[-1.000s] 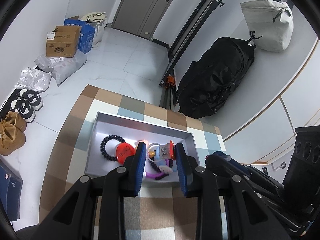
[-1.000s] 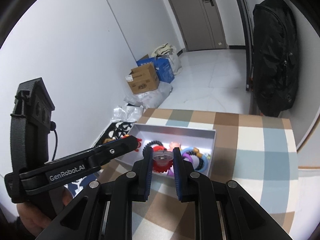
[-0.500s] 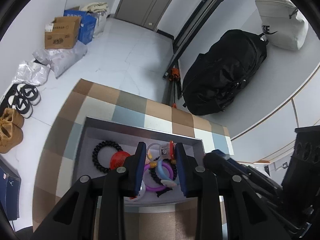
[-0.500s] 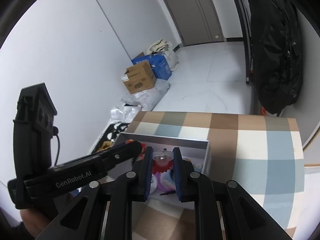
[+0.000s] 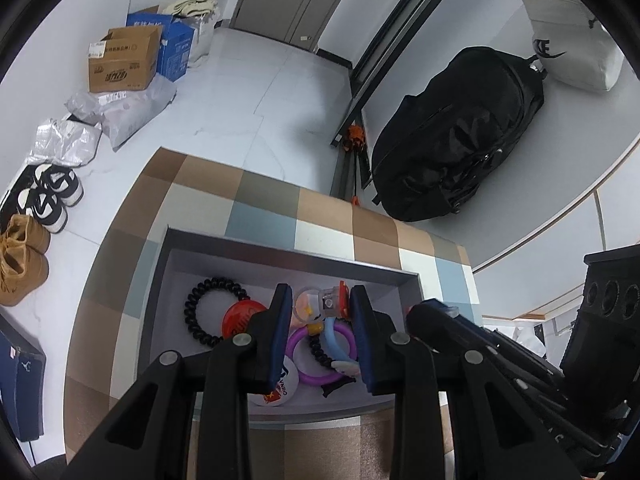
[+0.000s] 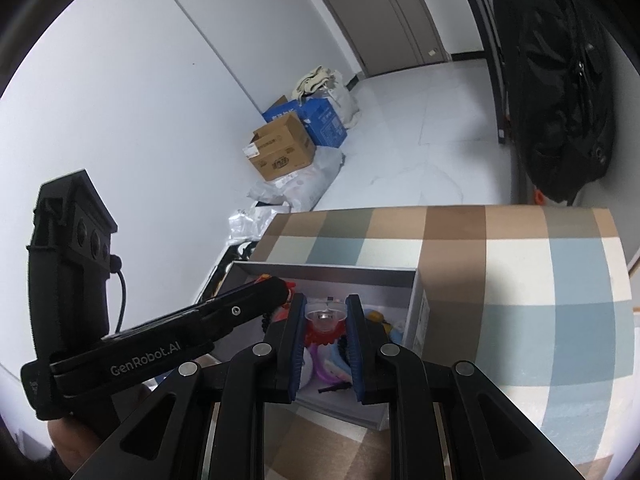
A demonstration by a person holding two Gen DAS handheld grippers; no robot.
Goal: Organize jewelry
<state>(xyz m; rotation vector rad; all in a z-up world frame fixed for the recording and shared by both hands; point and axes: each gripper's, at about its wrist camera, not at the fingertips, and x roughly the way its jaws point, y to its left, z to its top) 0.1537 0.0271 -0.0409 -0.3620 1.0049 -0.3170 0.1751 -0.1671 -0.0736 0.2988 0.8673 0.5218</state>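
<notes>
A grey open box point(image 5: 280, 244) sits on the checked tablecloth and holds jewelry: a black bead bracelet point(image 5: 208, 309), a red disc point(image 5: 239, 319), a purple ring point(image 5: 316, 356), a blue ring point(image 5: 335, 336) and a round badge point(image 5: 280, 388). My left gripper point(image 5: 320, 300) hangs open over the box, and between its fingers shows a clear and red ring toy point(image 5: 332, 300). My right gripper point(image 6: 326, 312) is shut on that clear and red ring toy point(image 6: 325, 318) above the box point(image 6: 416, 312).
The table edge drops to a white tiled floor. A black backpack point(image 5: 452, 136) leans at the right wall. Cardboard boxes point(image 5: 120, 60), bags and shoes point(image 5: 48, 196) line the left wall. The tablecloth point(image 6: 500, 280) stretches to the right of the box.
Both grippers have moved forward and down over the box. The right gripper kept hold of the ring toy throughout. The left gripper stayed open.
</notes>
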